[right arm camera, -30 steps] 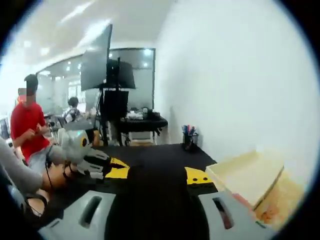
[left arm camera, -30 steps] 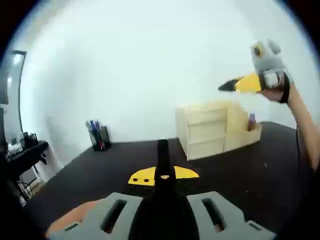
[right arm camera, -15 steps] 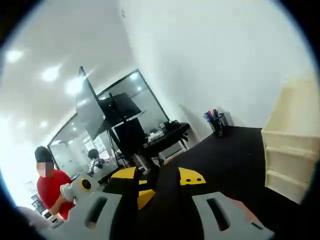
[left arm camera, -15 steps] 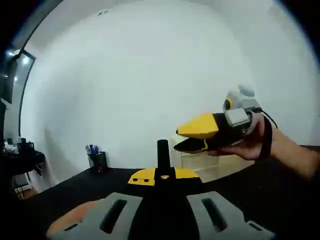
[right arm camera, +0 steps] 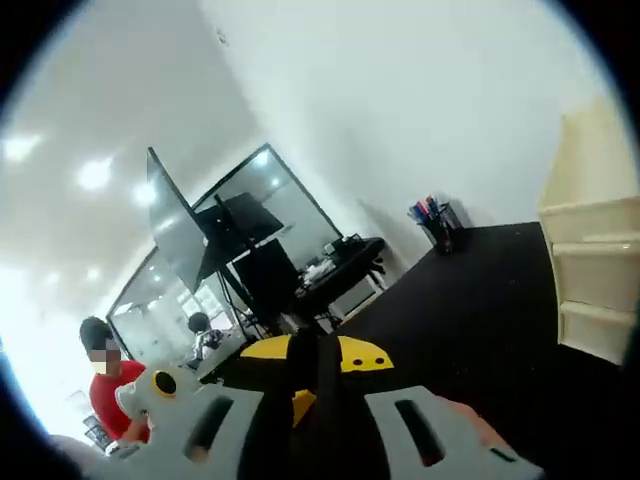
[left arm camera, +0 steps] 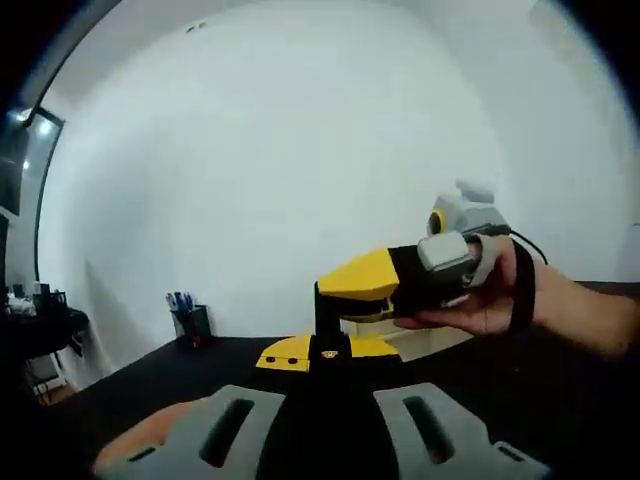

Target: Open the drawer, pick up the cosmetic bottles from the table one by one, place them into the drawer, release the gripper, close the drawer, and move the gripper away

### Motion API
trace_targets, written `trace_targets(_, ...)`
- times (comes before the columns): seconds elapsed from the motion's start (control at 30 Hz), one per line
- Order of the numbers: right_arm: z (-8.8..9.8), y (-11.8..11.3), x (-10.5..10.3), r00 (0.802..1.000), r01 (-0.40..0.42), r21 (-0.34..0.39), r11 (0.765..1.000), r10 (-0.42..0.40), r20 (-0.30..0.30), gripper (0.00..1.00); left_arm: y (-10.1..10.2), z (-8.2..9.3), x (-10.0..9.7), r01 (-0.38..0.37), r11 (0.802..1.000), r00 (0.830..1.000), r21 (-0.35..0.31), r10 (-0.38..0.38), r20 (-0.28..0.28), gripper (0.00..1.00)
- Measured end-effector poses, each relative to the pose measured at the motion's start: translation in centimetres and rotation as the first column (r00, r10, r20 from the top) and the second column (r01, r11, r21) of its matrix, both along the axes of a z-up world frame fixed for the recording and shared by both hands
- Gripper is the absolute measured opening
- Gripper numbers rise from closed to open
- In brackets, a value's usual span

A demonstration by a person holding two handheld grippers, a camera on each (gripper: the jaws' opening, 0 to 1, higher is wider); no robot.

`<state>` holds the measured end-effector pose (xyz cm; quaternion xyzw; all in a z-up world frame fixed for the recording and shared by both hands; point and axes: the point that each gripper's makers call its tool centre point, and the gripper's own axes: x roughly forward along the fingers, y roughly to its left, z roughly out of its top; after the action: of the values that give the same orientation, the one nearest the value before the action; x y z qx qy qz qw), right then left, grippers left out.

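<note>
Right now, left gripper view: left gripper (left arm camera: 326, 300) rises from bottom centre w/ jaws pressed together into one dark upright blade, nothing between them, yellow pads at the base. Just beyond its tip the right gripper (left arm camera: 345, 298) comes in from the right, held in a hand (left arm camera: 480, 300) w/ a black strap around the wrist; its yellow-and-black jaws look slightly parted at the tip, but can't tell for sure from this angle. Behind that gripper, a pale sliver of the drawer unit (left arm camera: 440, 340) on the black table (left arm camera: 180, 365). Pen cup (left arm camera: 190, 320) stands far back on the table near the white wall (left arm camera: 260, 150).

Right gripper view: right gripper (right arm camera: 310, 350) w/ dark jaws clenched together, holding nothing. Left gripper (right arm camera: 160, 395), grey w/ a yellow ring, sits low at left. Drawer unit (right arm camera: 595, 270) at right edge, drawers all pushed in. Pen cup (right arm camera: 440, 228) near the wall. Desk w/ monitors (right arm camera: 235, 230) further back; person in red (right arm camera: 115, 400) at lower left. No bottles visible.
</note>
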<state>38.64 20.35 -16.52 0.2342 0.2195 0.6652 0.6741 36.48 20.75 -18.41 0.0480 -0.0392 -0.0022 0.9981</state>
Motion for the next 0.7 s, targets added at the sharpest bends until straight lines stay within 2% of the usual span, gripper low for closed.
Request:
trace_targets(0.03, 0.2, 0.0, 0.1, 0.999, 0.014, 0.003, 1.0, -0.014, 0.031, 0.08, 0.0, -0.1, 0.1, 0.001, 1.0, 1.0, -0.002, -0.001, -0.004, 0.07)
trace_targets(0.07, -0.2, -0.2, -0.8, 0.997, 0.02, -0.004, 1.0, -0.02, 0.069, 0.08, 0.1, -0.1, 0.1, 0.0, 1.0, 1.0, -0.002, 0.0, -0.006, 0.07)
trace_targets(0.17, 0.1, -0.1, -1.1, 0.992, 0.024, -0.004, 1.0, -0.023, 0.124, 0.08, 0.3, -0.2, 0.2, -0.001, 1.0, 1.0, -0.008, 0.001, -0.016, 0.07)
trace_targets(0.27, -0.1, -0.2, -2.1, 0.979, 0.031, -0.017, 0.999, -0.027, 0.203, 0.07, 0.4, -0.5, 0.4, -0.002, 1.0, 0.999, -0.015, 0.002, -0.032, 0.07)
trace_targets(0.4, 0.2, 0.0, -2.2, 0.945, 0.044, -0.027, 0.999, -0.033, 0.325, 0.07, 0.7, -0.7, 0.6, -0.004, 1.0, 0.999, -0.022, 0.003, -0.048, 0.07)
trace_targets(0.43, 0.3, 0.1, -2.3, 0.93, 0.053, -0.028, 0.998, -0.039, 0.367, 0.07, 0.7, -0.7, 0.7, -0.004, 1.0, 0.999, -0.025, 0.003, -0.05, 0.07)
trace_targets(0.5, 0.5, 0.3, -2.4, 0.91, 0.058, -0.032, 0.998, -0.039, 0.414, 0.07, 0.9, -0.7, 0.7, -0.007, 1.0, 0.998, -0.03, 0.005, -0.055, 0.07)
trace_targets(0.57, 0.7, 0.3, -2.7, 0.9, 0.062, -0.036, 0.997, -0.04, 0.433, 0.07, 0.4, -1.0, 0.4, -0.008, 0.999, 0.998, -0.035, 0.006, -0.058, 0.07)
trace_targets(0.7, 0.6, 0.2, -3.2, 0.867, 0.07, -0.042, 0.997, -0.04, 0.497, 0.07, 0.3, -1.0, 0.2, -0.01, 0.999, 0.998, -0.043, 0.008, -0.061, 0.07)
